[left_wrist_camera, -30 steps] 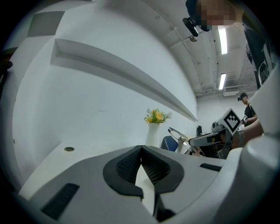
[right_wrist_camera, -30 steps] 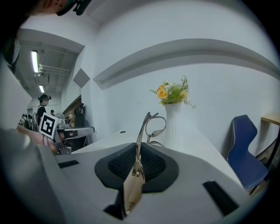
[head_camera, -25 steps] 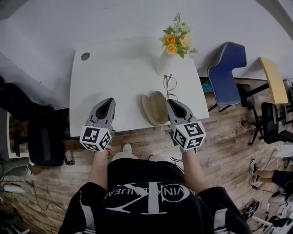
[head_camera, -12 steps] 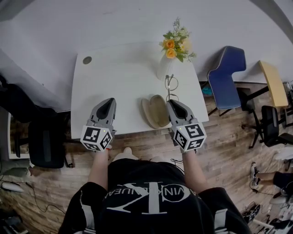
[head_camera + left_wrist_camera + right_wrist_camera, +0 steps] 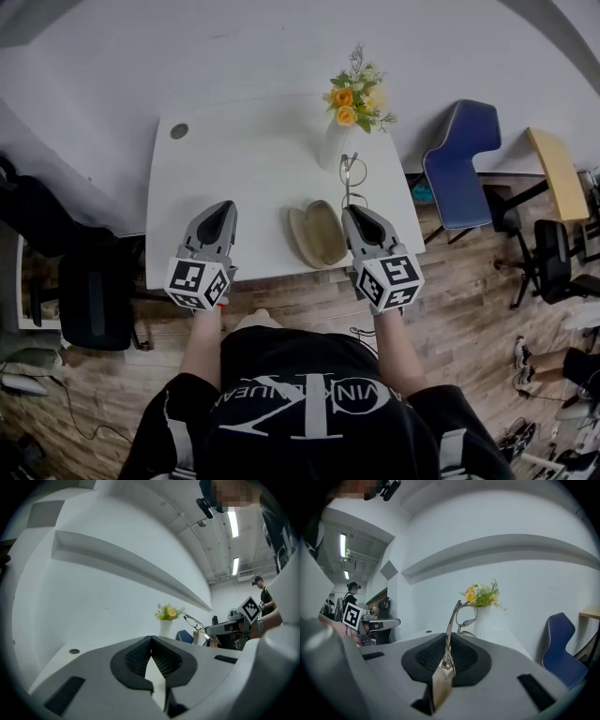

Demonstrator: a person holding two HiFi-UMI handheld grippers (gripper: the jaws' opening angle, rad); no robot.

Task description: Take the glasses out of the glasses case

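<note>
Head view, counted: one white table (image 5: 244, 169), two tools, one pair of glasses (image 5: 351, 174), one glasses case (image 5: 317, 234), one vase of flowers (image 5: 336, 142). The right tool (image 5: 359, 212), lower centre-right, is clamped on a temple of the glasses, which are out of the case, between it and the vase, near the table's right edge. The case lies open by the lower edge. The left tool (image 5: 223, 208), jaws together on nothing, sits over the lower-left edge. Open surface spreads upper left around one round grommet (image 5: 178, 131). One blue chair (image 5: 459, 159) stands beyond the right edge.
</note>
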